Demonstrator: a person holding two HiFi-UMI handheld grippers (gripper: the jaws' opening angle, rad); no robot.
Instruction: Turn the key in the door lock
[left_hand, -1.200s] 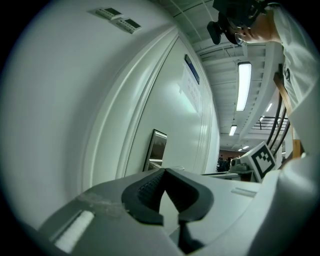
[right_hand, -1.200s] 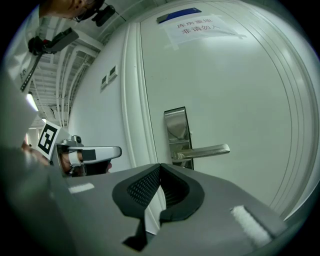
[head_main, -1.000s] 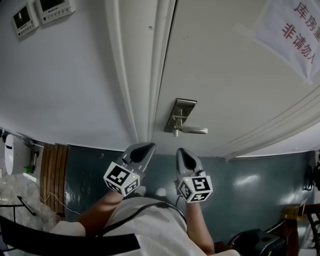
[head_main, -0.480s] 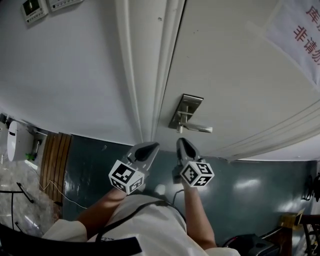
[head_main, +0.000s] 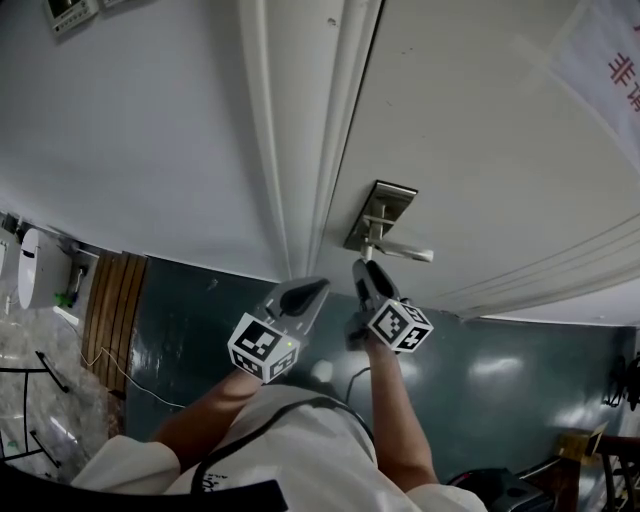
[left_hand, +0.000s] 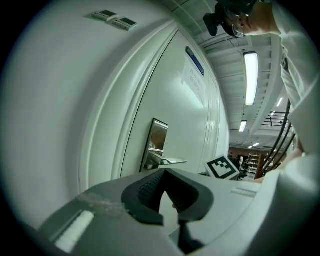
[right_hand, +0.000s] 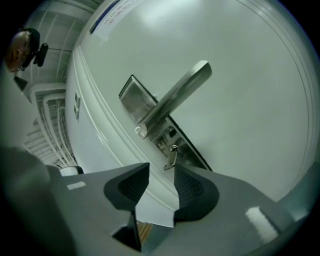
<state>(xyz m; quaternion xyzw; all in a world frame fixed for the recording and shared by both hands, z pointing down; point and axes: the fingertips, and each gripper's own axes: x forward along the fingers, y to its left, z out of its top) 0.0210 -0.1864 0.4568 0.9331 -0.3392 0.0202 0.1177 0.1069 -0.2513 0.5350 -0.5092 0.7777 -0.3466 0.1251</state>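
While right gripper hangs just short of key, jaws have just been opening; now wide, nothing between pads. Key sits in lock plate under handle, straight ahead of gap, bow tilted, jutting toward gripper. Left gripper clenched, empty, farther from key. Judgement: right gripper nearer; advance, close on bow.
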